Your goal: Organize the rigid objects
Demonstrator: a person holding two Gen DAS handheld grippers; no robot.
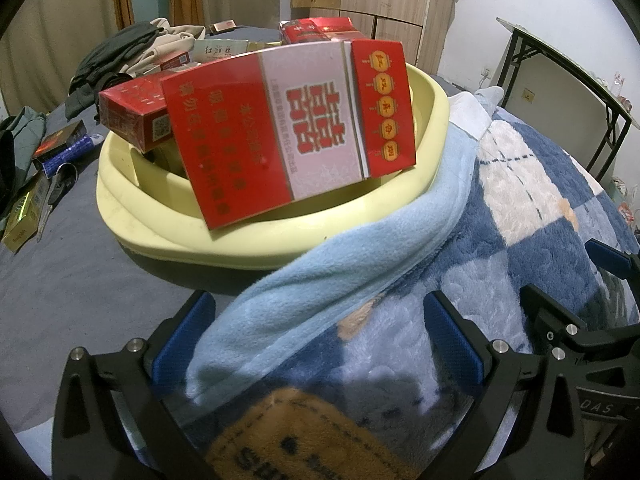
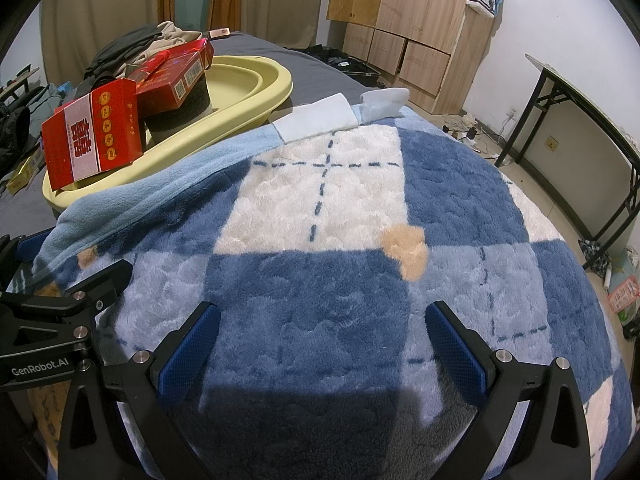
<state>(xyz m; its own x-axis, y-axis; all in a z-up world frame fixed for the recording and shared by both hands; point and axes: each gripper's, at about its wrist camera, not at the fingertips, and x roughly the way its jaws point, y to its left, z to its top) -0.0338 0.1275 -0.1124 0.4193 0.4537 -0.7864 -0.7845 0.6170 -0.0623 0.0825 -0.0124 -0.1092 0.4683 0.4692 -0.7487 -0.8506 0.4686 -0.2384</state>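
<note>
Leaning in the yellow basin (image 1: 280,240), the red carton (image 1: 280,132) sits beyond both wide, empty claws.

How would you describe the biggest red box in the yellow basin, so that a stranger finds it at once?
Find the pale yellow basin on the grey bed, beside the blue checked blanket. The box leans on its near rim. Unlike the smaller red boxes behind, it has a wide pale band with a large red character.

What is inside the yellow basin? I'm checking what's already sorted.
The yellow basin holds a large red carton, smaller red boxes and a dark block; its bottom is hidden.
</note>
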